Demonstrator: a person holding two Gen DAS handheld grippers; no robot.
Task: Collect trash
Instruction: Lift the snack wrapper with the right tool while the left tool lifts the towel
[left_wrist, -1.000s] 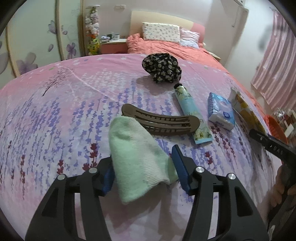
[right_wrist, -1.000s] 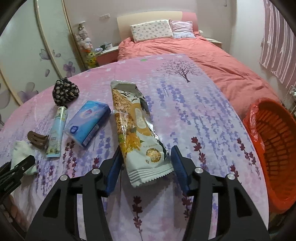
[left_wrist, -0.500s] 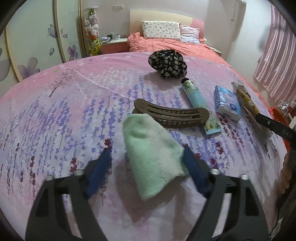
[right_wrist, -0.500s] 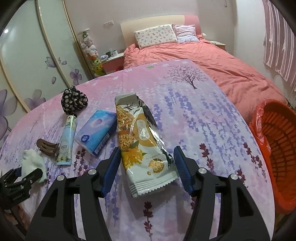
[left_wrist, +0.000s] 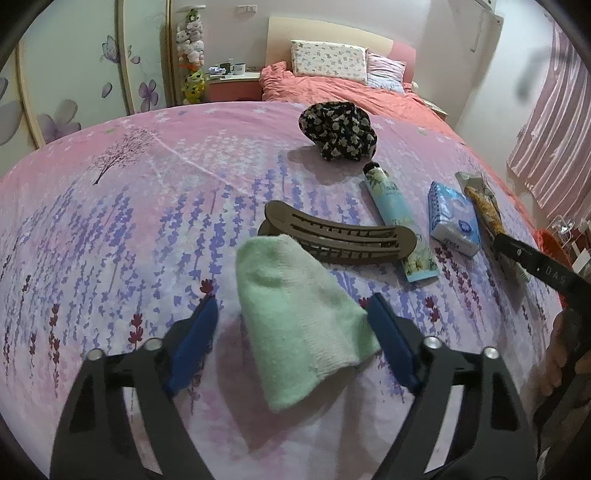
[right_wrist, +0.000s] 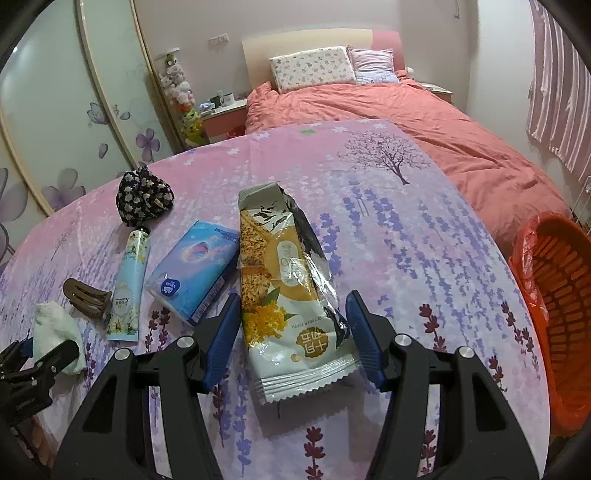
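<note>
A: What occupies the left wrist view?

B: Bottom centre, the left gripper (left_wrist: 291, 325) straddles a pale green folded cloth (left_wrist: 299, 317) lying on the table (left_wrist: 110, 229), which is draped in a pink lavender-print cover. Its jaws are closing, with the cloth between them; the left pad stands clear of the cloth, while the right pad is at its edge, contact not certain. Just above the cloth lies a brown hair clip (left_wrist: 340, 236), touching its far end.

A: And to the right of the clip?

B: A light blue floral tube (left_wrist: 397, 221) runs diagonally, its cap toward a black flowered fabric bundle (left_wrist: 338, 131) in the upper centre. Right of the tube is a blue tissue pack (left_wrist: 452, 218), and at the right edge a snack wrapper (left_wrist: 484, 206), partly hidden behind the dark body of the other tool.

A: Where is the trash in the right wrist view?

B: The opened snack wrapper (right_wrist: 291, 291), white and yellow, lies flat at the frame's centre, its crimped end between the jaws of the right gripper (right_wrist: 291, 332). The jaws are closing at a middling spread; a gap shows on both sides of the wrapper. An orange basket (right_wrist: 557, 306) with an orange liner sits at the right edge, beyond the table's rim.

A: The remaining items?

B: Left of the wrapper, the tissue pack (right_wrist: 197, 273) lies just beside it; the tube (right_wrist: 129, 284), clip (right_wrist: 86, 295) and cloth (right_wrist: 57, 325) follow toward the lower left.
</note>
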